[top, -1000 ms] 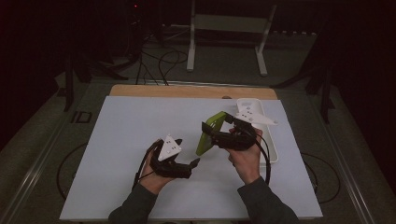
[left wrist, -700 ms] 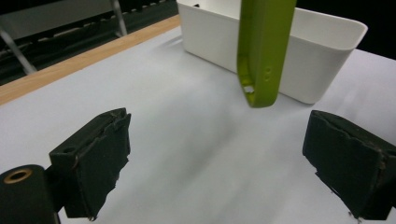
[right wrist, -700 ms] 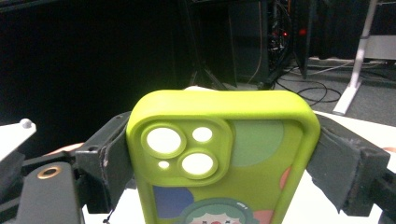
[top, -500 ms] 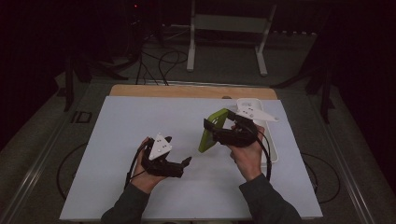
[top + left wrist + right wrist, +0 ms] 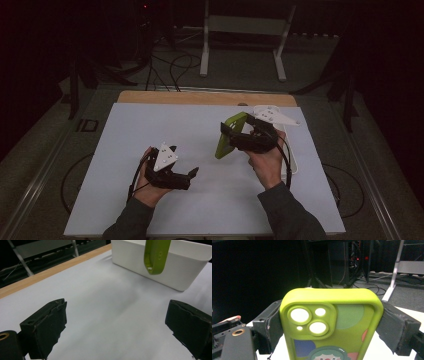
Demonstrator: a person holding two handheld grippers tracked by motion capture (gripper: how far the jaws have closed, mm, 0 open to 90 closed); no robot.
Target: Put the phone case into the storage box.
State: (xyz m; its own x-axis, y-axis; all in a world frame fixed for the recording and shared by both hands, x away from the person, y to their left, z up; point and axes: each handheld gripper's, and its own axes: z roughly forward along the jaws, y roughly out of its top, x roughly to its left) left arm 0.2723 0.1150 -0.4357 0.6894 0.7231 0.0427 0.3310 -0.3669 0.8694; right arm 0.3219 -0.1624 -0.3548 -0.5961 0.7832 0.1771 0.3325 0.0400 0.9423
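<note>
A lime-green phone case with a cartoon print stands upright above the white mat, its long edges clamped by my right gripper. In the right gripper view the case shows its camera cut-outs between the two pads, with the right gripper shut on it. My left gripper rests low at the front left, jaws wide apart with nothing between them, pointing toward the case. In the left gripper view the left gripper is open over bare mat, and the case hangs ahead.
A white bin sits on the mat's right side behind my right hand; it also stands at the far right as the white bin. The white mat covers a table with a wooden far edge. Stands and cables lie beyond.
My left gripper has drawn back to the left, away from the case's lower end. The right gripper keeps the case in about the same place.
</note>
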